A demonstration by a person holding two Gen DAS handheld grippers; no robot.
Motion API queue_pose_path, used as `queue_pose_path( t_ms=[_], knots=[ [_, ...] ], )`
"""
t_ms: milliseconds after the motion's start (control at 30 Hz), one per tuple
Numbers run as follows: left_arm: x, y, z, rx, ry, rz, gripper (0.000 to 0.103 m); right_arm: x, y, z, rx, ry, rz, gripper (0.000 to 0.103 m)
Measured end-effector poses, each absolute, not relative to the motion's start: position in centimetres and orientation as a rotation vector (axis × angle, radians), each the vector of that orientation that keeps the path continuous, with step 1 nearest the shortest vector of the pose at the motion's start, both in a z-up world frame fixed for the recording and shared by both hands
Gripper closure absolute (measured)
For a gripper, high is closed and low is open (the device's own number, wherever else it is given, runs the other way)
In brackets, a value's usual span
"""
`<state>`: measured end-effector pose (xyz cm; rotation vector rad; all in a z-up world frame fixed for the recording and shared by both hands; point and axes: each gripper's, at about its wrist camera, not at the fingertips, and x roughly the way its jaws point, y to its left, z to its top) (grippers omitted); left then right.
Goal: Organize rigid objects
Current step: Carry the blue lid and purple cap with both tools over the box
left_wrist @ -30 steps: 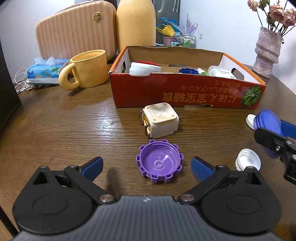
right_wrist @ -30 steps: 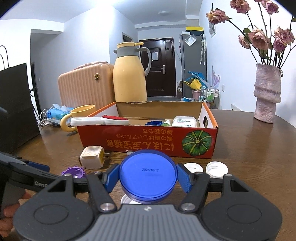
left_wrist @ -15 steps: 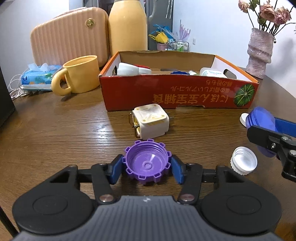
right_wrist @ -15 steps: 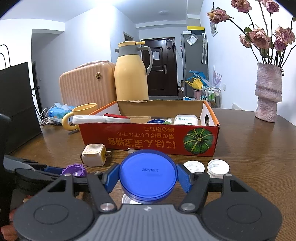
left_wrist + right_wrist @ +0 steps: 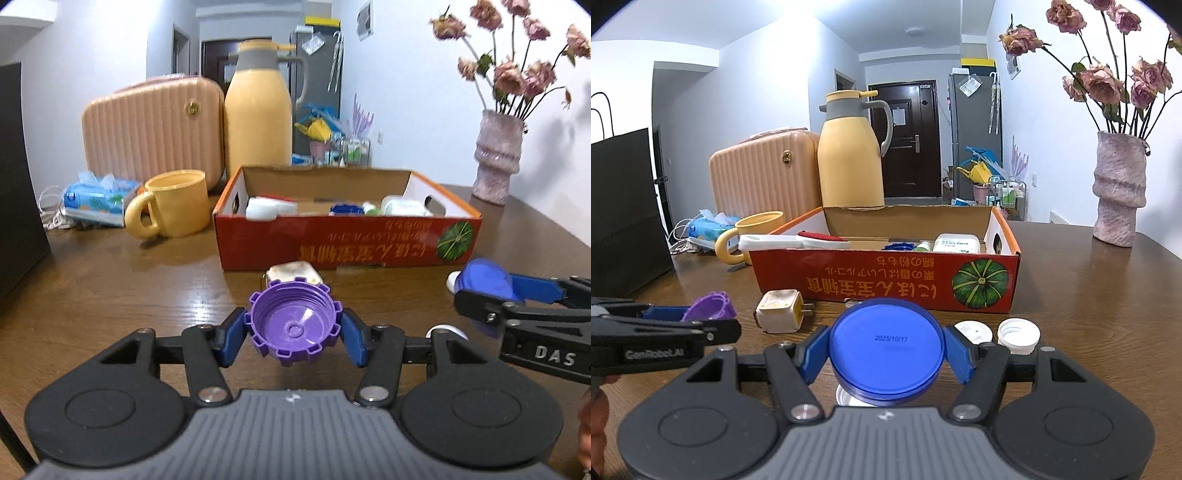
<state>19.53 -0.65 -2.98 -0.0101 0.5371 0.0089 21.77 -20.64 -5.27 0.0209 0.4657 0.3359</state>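
The left gripper (image 5: pixel 294 330) is clamped on a purple notched plastic bottle cap (image 5: pixel 293 326), open side up, its blue fingers (image 5: pixel 232 341) pressing the rim from both sides; the cap looks lifted clear of the brown wooden counter (image 5: pixel 140 291). The right gripper (image 5: pixel 885 352) grips a round translucent blue plastic lid (image 5: pixel 885 349) (a printed date reads 2025/10/17), held over a clear round lid (image 5: pixel 849 398) that lies below it. On the counter just ahead lie a cream-coloured cube-shaped plug adapter (image 5: pixel 780 311), a flat white round cap (image 5: pixel 973 331) and a ribbed white screw cap (image 5: pixel 1018 335) side by side. Behind them stands a red open cardboard box with a pumpkin print (image 5: pixel 886 282), holding several white containers. A yellow ceramic mug (image 5: pixel 173 208) sits left of the box.
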Motion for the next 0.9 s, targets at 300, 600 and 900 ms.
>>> queue_pose_path(
  t_ms=[300,600,900],
  knots=[
    [19.0,-1.4,-1.1,0.003,0.460,0.007,0.048,21.5,-20.8,-4.2,0.018,0.431,0.321,0.038],
    [20.6,-1.3,1.4,-0.033,0.399,0.017,0.048,22.9,-20.7,-2.0,0.015,0.373,0.297,0.038],
    [23.6,-1.7,3.2,-0.059,0.360,0.030,0.048,25.8,-20.2,0.0,0.007,0.331,0.274,0.038]
  ],
)
